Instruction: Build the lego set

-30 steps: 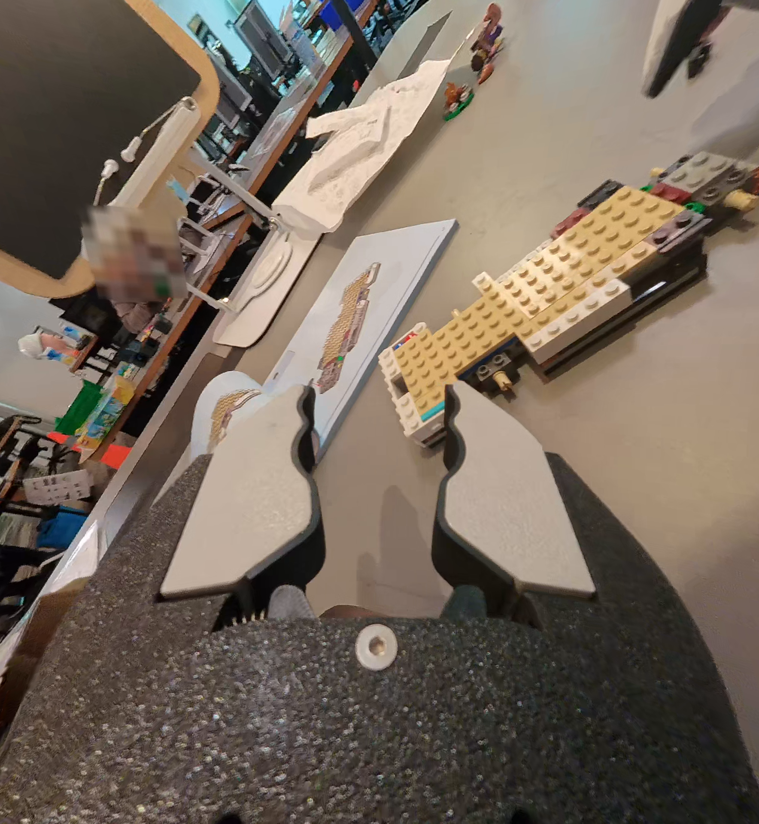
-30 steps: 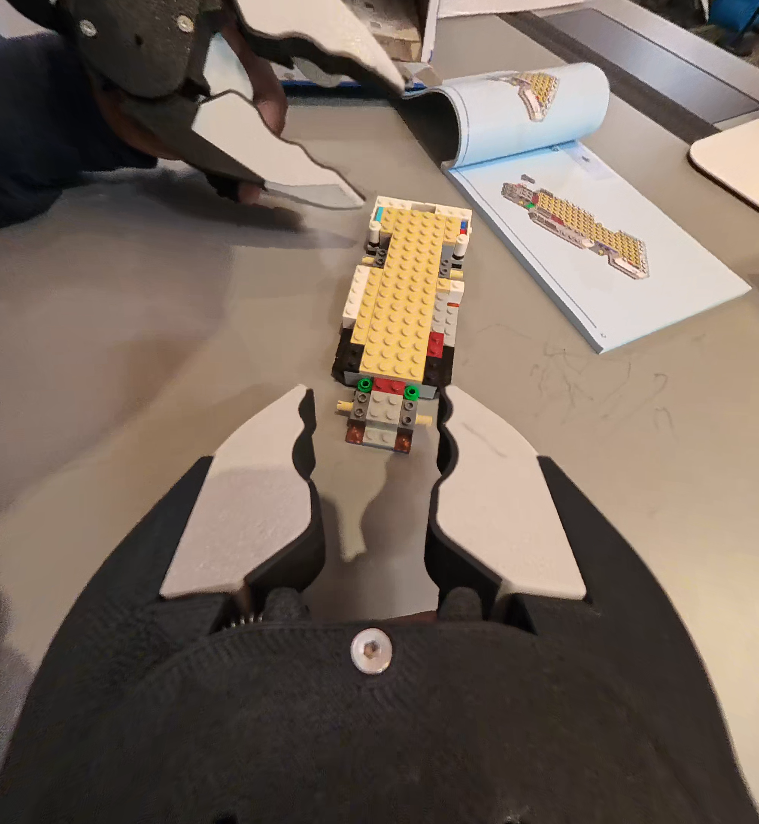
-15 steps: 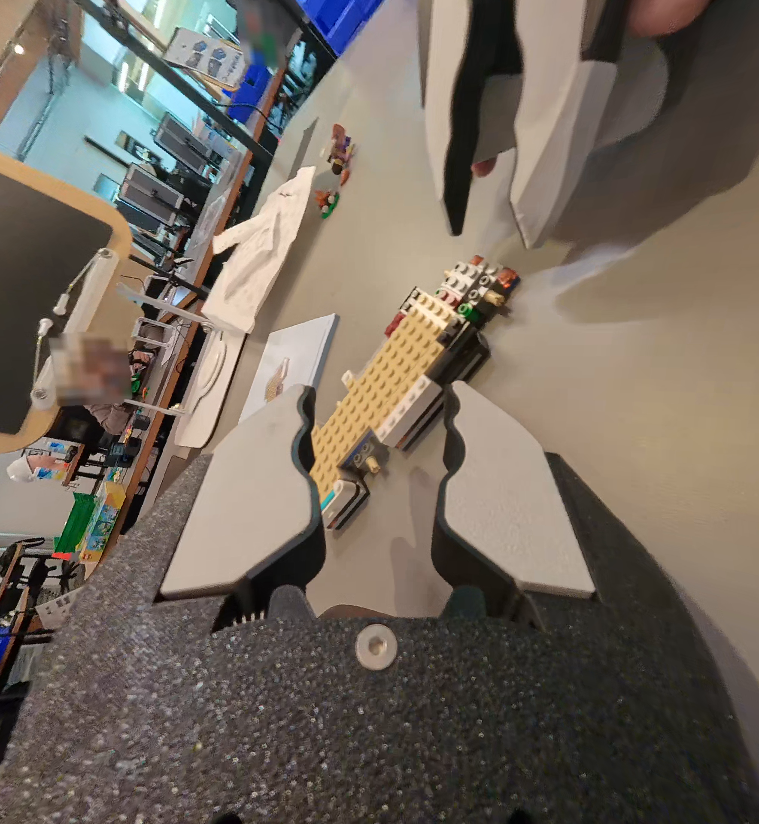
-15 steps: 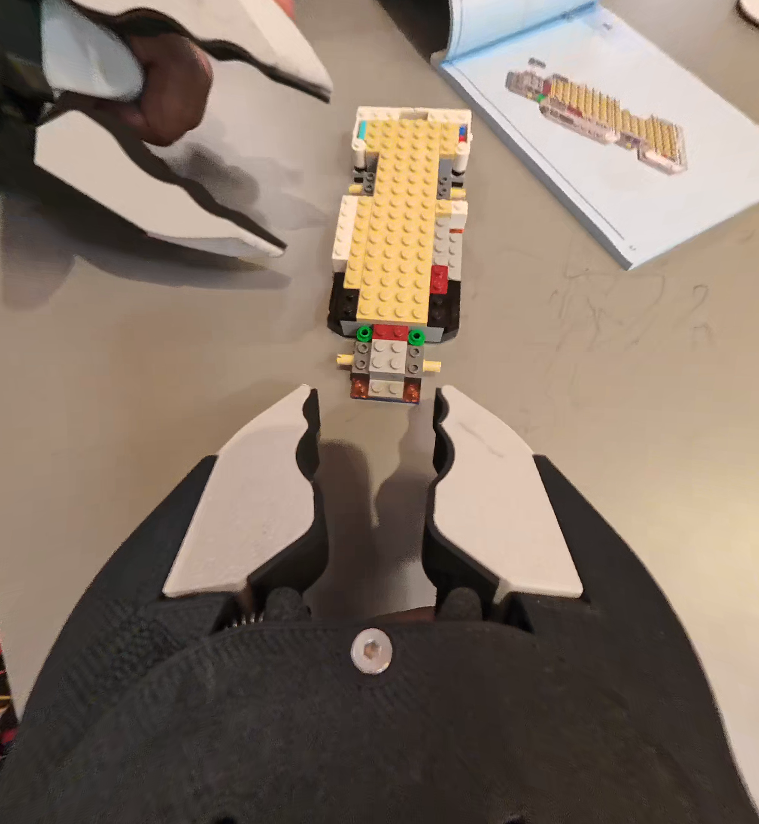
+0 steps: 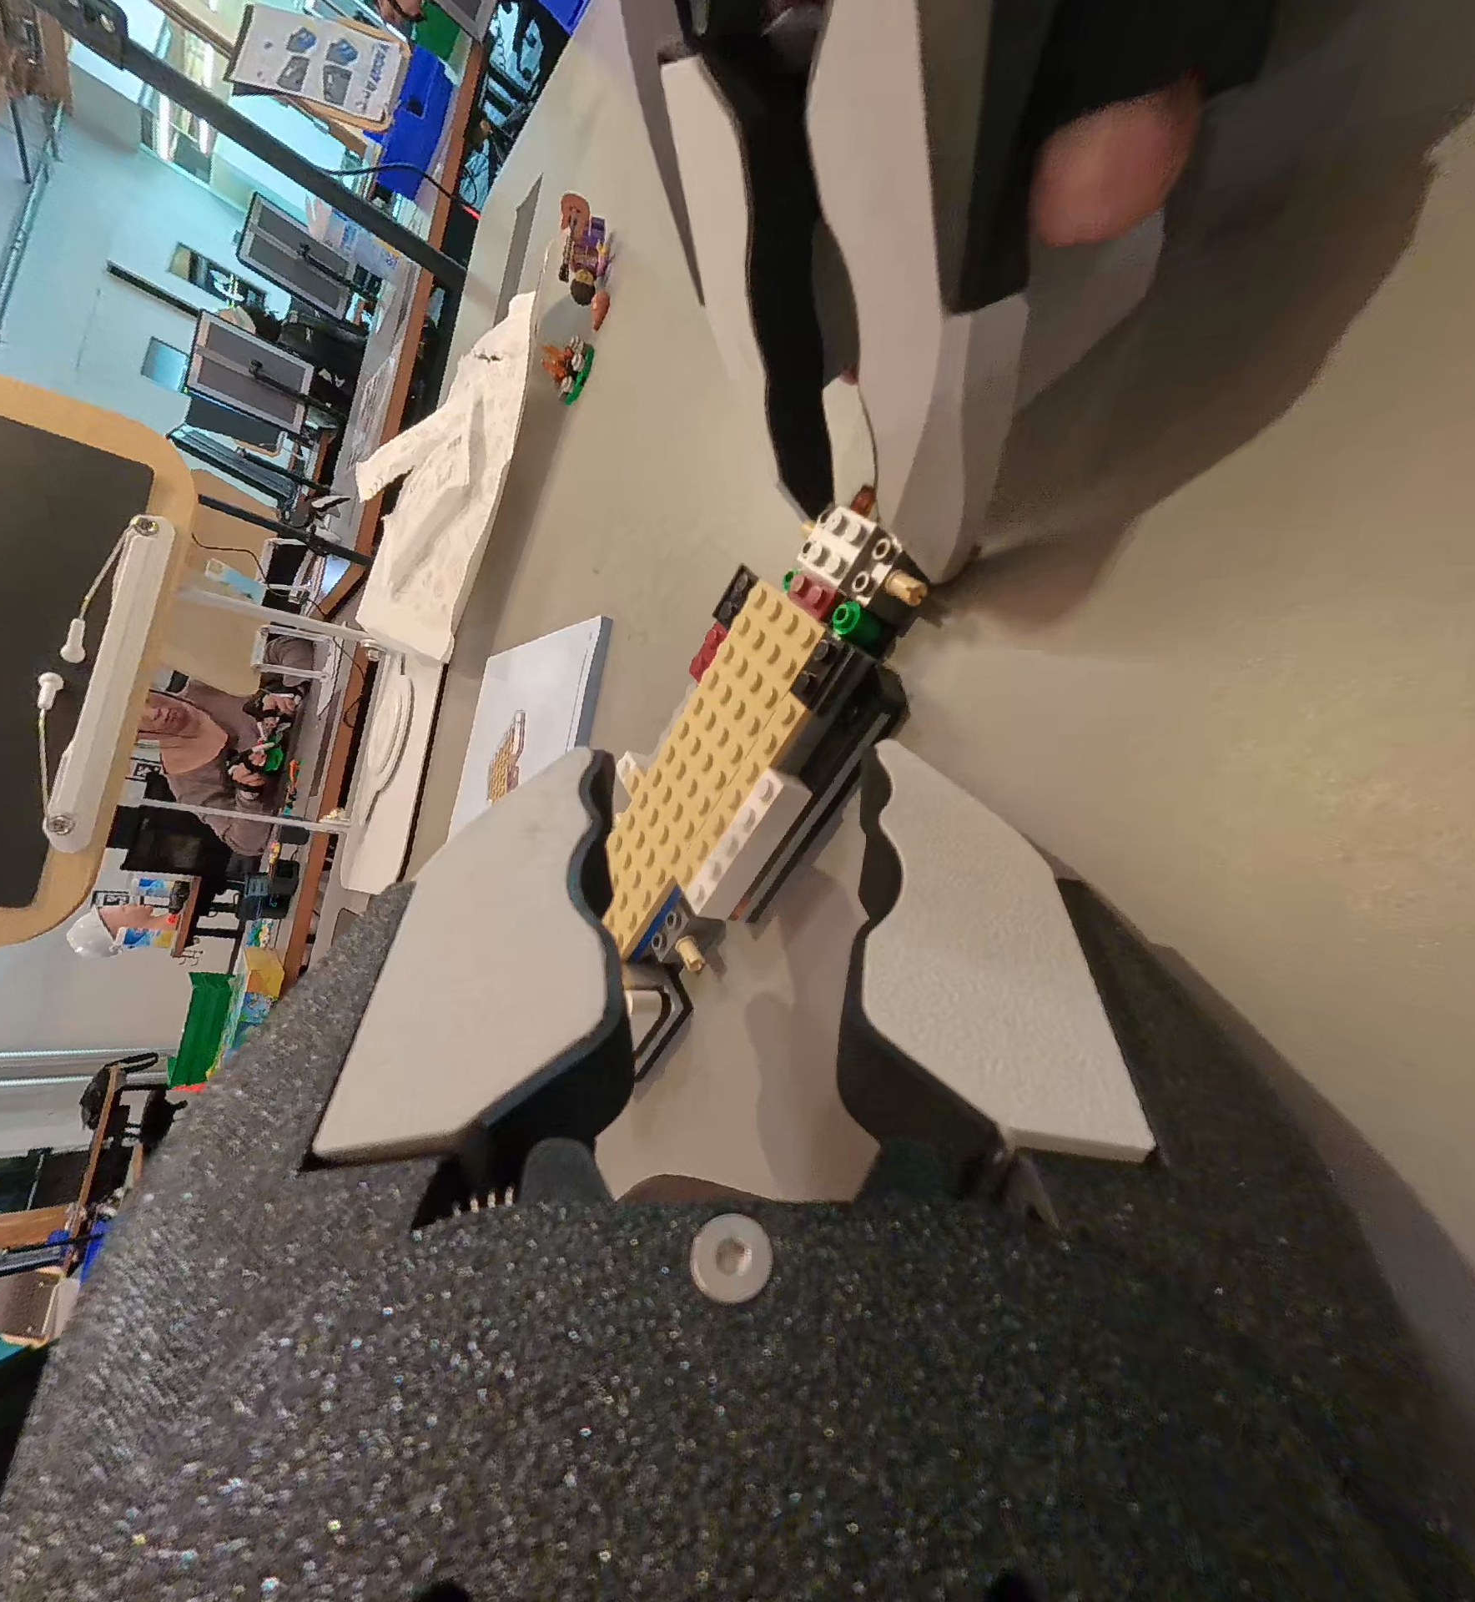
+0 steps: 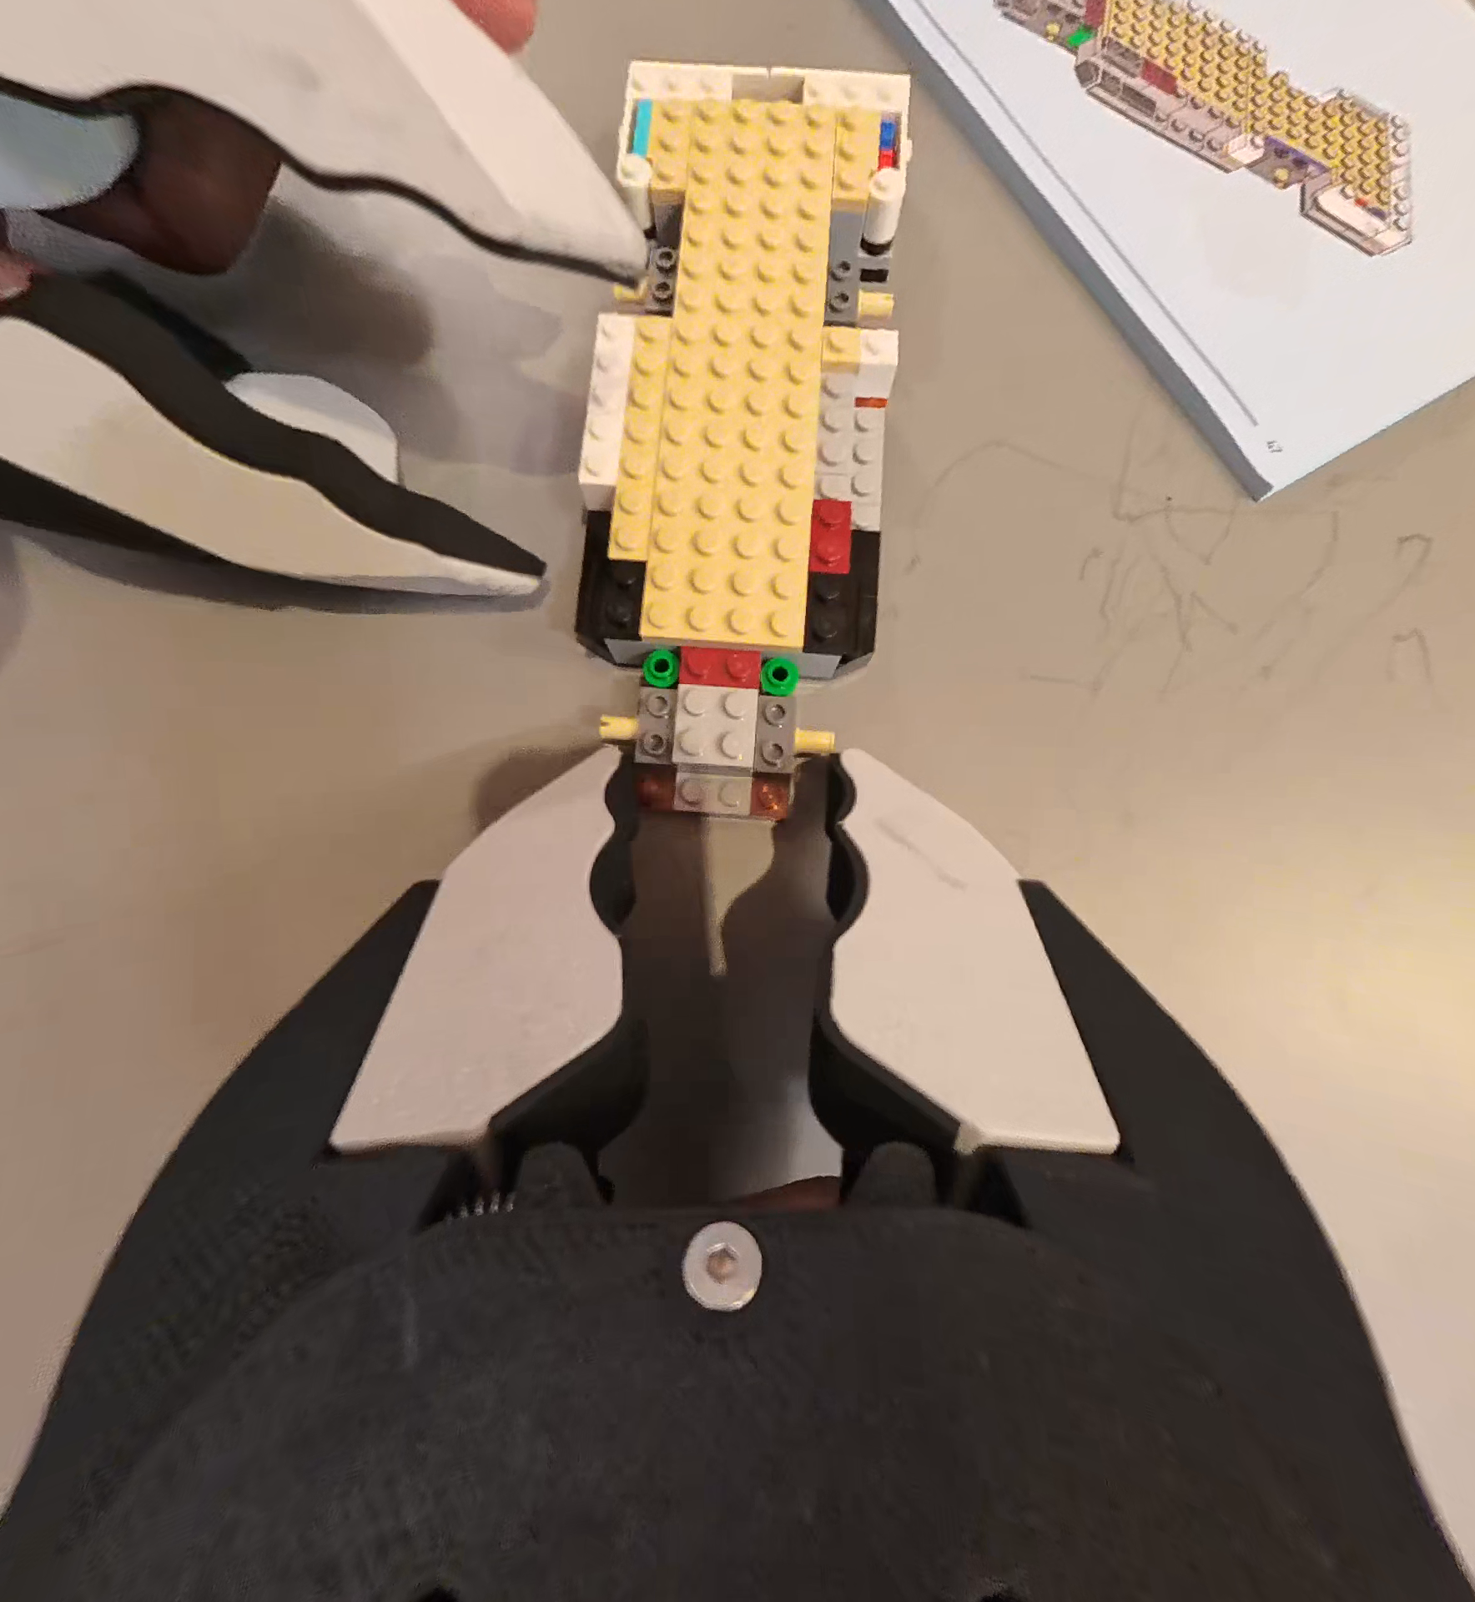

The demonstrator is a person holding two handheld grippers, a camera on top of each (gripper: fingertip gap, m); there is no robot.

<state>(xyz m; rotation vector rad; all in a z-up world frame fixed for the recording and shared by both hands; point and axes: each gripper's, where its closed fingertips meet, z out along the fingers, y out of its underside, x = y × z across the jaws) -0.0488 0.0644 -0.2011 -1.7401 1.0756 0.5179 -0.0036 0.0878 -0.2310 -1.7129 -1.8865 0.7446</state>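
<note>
We see the tan-topped brick model (image 6: 730, 390) lying on the grey table (image 6: 1150, 780), beside an open instruction booklet (image 6: 1219, 286). Our right gripper (image 6: 721, 793) straddles its narrow brown-and-grey end, pads apart from it. Our left gripper (image 5: 734, 780) stands open around the model's wide end.

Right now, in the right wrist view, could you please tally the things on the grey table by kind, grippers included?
Grippers: 2, left gripper and right gripper
Brick model: 1
Instruction booklet: 1
Total: 4
</note>
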